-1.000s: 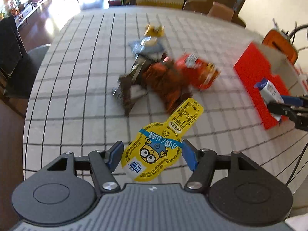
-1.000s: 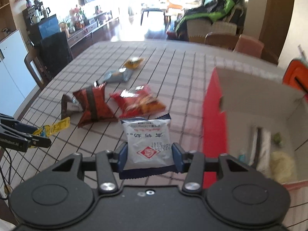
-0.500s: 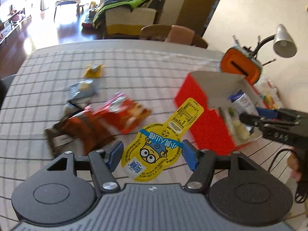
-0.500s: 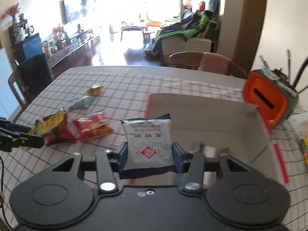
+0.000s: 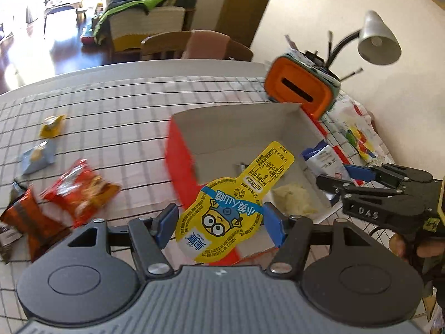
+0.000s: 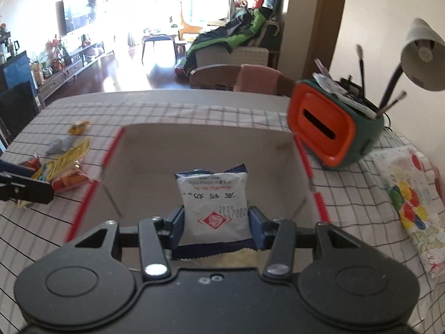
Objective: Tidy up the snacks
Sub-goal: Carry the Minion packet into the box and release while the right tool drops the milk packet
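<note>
My left gripper [image 5: 219,224] is shut on a yellow cartoon-printed snack pouch [image 5: 230,208], held over the near left corner of the open red cardboard box [image 5: 180,153]. My right gripper [image 6: 214,224] is shut on a white and blue snack packet [image 6: 212,199], held above the box's inside [image 6: 194,150]. In the left wrist view the right gripper [image 5: 333,178] shows at the right with that packet [image 5: 324,160] over the box. A pale snack [image 5: 293,197] lies in the box. Red [image 5: 80,192], orange [image 5: 26,217], blue-grey [image 5: 37,157] and small yellow [image 5: 51,125] snacks lie on the checked tablecloth to the left.
An orange and green desk organiser [image 6: 333,128] with brushes stands just behind the box's right corner, under a desk lamp [image 6: 420,55]. A colourful printed bag [image 6: 411,200] lies right of the box. Chairs [image 6: 239,79] stand at the table's far edge.
Both grippers have carried their snacks to the right, from over the pile of snacks to above the red box. Their grips have not changed.
</note>
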The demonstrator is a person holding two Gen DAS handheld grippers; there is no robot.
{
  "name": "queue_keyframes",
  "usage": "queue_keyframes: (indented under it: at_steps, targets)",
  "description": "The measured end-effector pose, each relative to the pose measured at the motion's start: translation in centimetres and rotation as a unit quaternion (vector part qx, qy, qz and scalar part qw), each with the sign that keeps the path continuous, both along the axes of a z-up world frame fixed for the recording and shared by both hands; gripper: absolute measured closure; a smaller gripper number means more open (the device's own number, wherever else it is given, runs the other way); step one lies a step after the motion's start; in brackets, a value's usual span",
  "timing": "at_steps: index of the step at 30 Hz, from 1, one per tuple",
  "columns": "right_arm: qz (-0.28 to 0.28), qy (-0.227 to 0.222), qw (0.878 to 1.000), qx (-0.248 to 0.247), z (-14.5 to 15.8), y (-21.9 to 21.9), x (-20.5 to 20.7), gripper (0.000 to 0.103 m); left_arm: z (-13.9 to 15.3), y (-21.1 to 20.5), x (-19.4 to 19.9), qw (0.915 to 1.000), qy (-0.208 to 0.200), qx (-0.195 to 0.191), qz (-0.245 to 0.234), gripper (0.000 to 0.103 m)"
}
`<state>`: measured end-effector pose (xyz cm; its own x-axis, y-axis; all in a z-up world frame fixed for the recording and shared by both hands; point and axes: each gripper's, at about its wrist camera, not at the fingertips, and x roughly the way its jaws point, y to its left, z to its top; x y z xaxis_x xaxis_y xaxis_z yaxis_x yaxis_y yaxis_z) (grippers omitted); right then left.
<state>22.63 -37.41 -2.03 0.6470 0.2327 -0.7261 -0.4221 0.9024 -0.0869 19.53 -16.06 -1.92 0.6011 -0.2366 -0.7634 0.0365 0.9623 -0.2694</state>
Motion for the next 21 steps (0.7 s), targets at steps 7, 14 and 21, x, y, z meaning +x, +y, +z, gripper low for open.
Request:
queue_keyframes:
  at_steps: [7, 14, 21]
  targets:
    - [-0.003, 0.015, 1.0, -0.015, -1.2, -2.7, 1.6, 0.055, -0.8, -4.4, 3.8, 0.999, 0.024, 0.037, -0.006, 0.038]
    - [0.014, 0.031, 0.999, -0.035, -2.4, -3.1, 3.0, 0.055, -1.6, -7.1, 7.8, 0.9966, 0.048, 0.063, -0.022, 0.038]
    - [0.024, 0.068, 0.997, -0.04, -3.8, -2.5, 5.2, 0.055, -4.0, -8.0, 11.8, 0.9911, 0.109, 0.076, -0.012, 0.038]
